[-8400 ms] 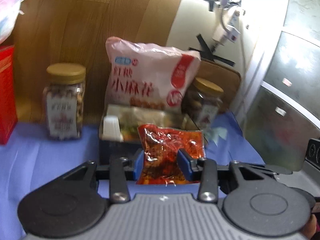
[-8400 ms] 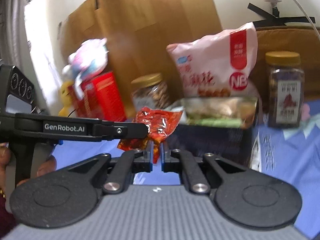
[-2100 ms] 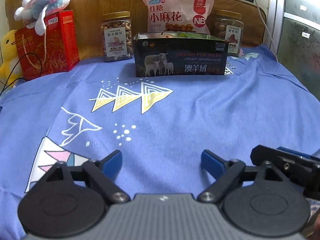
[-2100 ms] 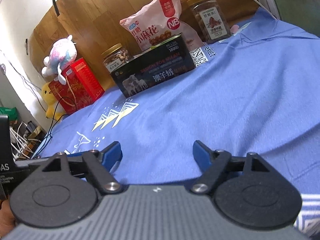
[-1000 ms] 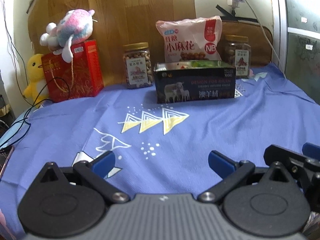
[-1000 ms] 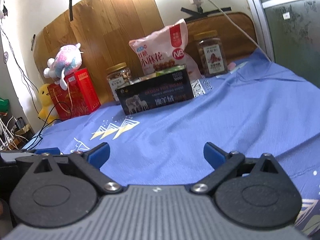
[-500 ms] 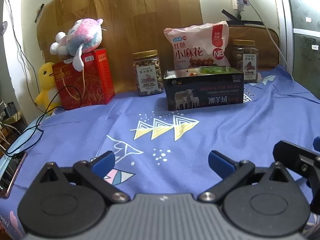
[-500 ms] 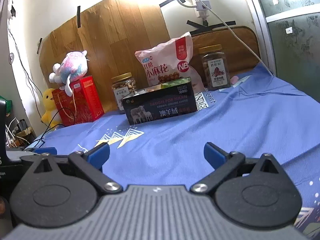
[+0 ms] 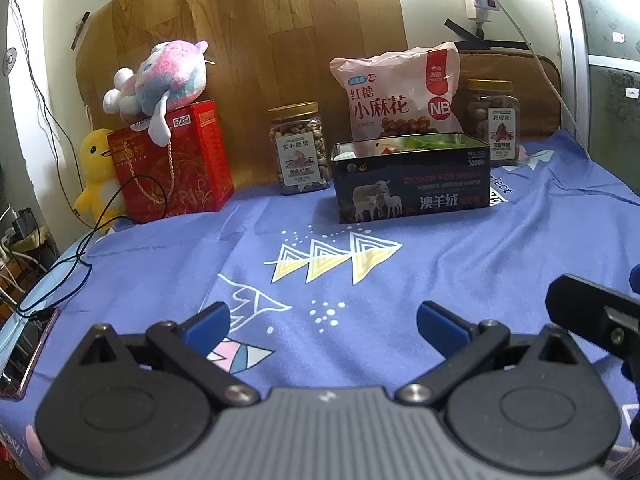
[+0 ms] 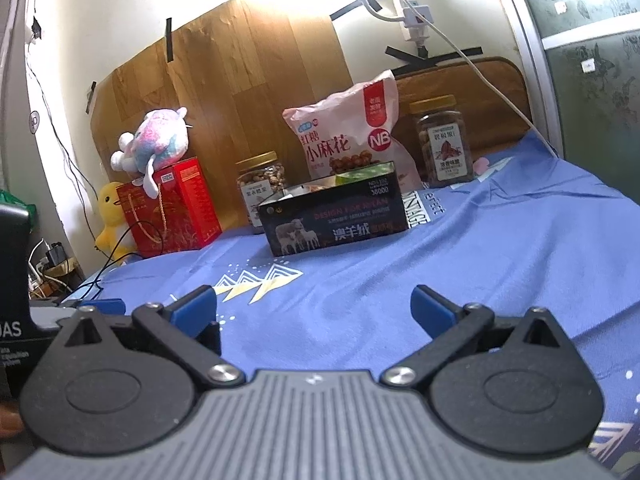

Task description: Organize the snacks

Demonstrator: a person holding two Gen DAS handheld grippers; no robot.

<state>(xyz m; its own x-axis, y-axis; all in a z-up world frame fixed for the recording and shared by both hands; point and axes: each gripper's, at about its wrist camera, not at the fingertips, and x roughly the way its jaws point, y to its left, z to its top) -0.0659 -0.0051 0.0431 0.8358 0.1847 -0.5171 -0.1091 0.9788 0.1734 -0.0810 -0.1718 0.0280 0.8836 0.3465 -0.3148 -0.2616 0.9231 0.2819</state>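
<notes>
- Your left gripper (image 9: 322,320) is spread wide with nothing in it, low over the blue cloth (image 9: 460,248), apparently resting.
- The open tin (image 9: 412,178), snacks showing inside, sits well ahead of both.
- Your right gripper (image 10: 314,306) is also spread and unloaded.

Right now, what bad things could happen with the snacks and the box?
The pink snack bag leans upright behind the open tin box; a bump to the box might tip it over. The nut jar stands close beside the box, so a wide reach could knock it. A black cable trails over the cloth and might snag.
</notes>
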